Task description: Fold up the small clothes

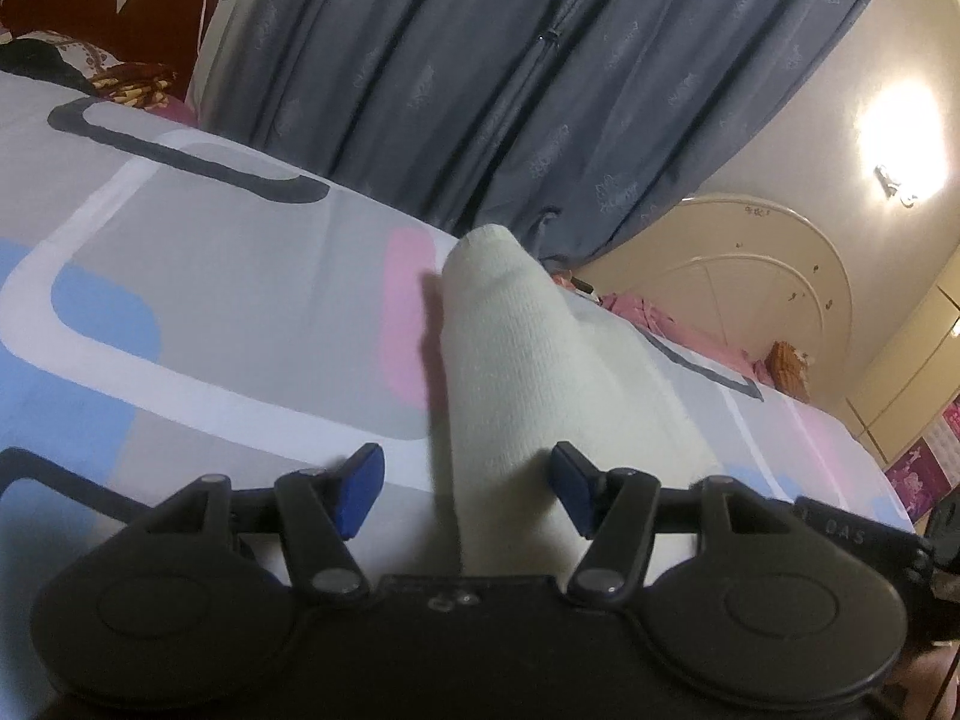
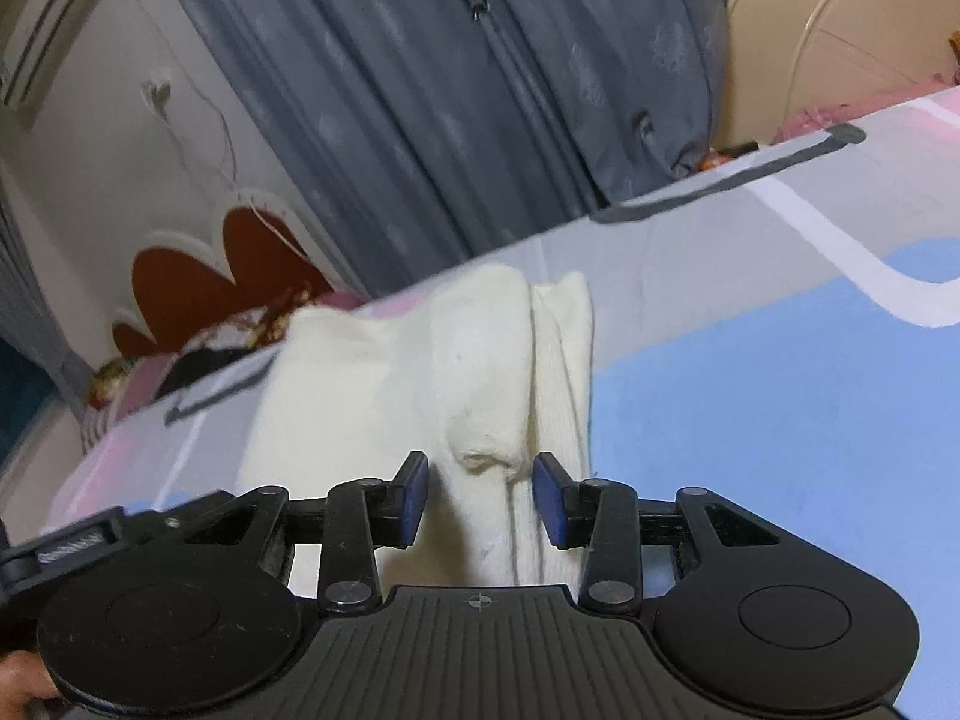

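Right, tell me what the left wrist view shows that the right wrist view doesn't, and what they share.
Only the left wrist view: a lit wall lamp, a pink patch on the bedsheet, and the sock's rounded toe end rising up.
Only the right wrist view: an air conditioner high on the wall, and the sock's ribbed cuff end lying folded.
Both: the cream sock on the patterned bedsheet, grey curtains, and open tongs, left and right, straddling the sock without pressing it.
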`<state>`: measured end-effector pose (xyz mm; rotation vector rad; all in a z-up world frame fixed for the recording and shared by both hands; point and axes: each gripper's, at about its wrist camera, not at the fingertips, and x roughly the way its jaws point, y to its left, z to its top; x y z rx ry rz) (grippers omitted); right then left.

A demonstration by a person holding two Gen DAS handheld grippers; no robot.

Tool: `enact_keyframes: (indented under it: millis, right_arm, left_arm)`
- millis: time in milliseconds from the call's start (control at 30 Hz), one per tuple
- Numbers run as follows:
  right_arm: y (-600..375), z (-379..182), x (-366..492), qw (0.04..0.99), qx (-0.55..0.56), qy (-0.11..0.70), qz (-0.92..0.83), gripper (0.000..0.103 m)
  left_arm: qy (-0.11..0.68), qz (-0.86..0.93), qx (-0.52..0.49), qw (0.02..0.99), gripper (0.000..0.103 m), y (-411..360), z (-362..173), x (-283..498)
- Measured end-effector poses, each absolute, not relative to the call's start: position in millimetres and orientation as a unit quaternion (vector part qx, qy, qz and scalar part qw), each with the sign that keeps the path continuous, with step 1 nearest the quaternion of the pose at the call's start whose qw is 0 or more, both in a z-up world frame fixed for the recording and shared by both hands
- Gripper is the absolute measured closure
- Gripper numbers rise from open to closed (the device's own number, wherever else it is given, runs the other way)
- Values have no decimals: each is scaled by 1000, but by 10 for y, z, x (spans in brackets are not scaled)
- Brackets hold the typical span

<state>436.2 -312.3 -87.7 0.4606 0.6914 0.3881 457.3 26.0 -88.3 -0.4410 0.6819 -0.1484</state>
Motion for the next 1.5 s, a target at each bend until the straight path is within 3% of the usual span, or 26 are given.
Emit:
enact_keyframes:
  millis: [100,133,167,267,400,567,633,700,733,833,900,1000,1233,1400,1500]
  right_arm:
    - [-3067,-880,4405,896,212,338,195,64]
    - [-3033,-870,4408,899,200,338,194,70]
    - [-3003,-857,4404,901,190,339,194,86]
    - [-2953,-741,4299,917,161,313,190,92]
    - [-3089,-607,4095,925,173,284,185,92]
    - [-3175,-948,4197,906,195,336,170,92]
    - [-3243,-899,4184,903,209,334,171,91]
    - [-3340,-747,4058,923,204,298,136,66]
    - [-3382,-652,3983,936,196,265,122,65]
    - [-3337,-543,4145,934,191,263,149,66]
    - [-3148,-545,4327,933,158,276,171,80]
    - [-2911,-748,4597,924,101,328,166,86]
    - [-2986,-686,4325,929,80,314,177,87]
    - [-2792,-889,4065,935,25,307,179,87]
    - [-2810,-806,4056,932,47,319,167,87]
  left_arm:
    - [336,-74,-206,916,37,283,-825,4585]
    - [336,-76,-206,916,37,279,-824,4596]
    - [336,-77,-207,916,39,278,-818,4601]
    - [330,-87,-202,918,48,249,-719,4604]
    - [334,-100,-161,923,48,77,-653,4689]
    - [366,-102,-152,913,39,18,-841,4821]
    - [358,-103,-156,915,50,69,-744,4785]
    - [318,-117,-172,925,55,133,-558,4717]
    - [302,-135,-180,926,57,138,-480,4732]
    - [300,-170,-160,925,58,-51,-371,4974]
    - [319,-177,-146,920,58,-218,-445,5174]
    - [365,-155,-77,915,57,-424,-710,5403]
    - [326,-162,-33,931,59,-446,-513,4971]
    - [310,-146,15,939,57,-606,-703,4670]
    - [313,-141,15,939,58,-635,-552,4576]
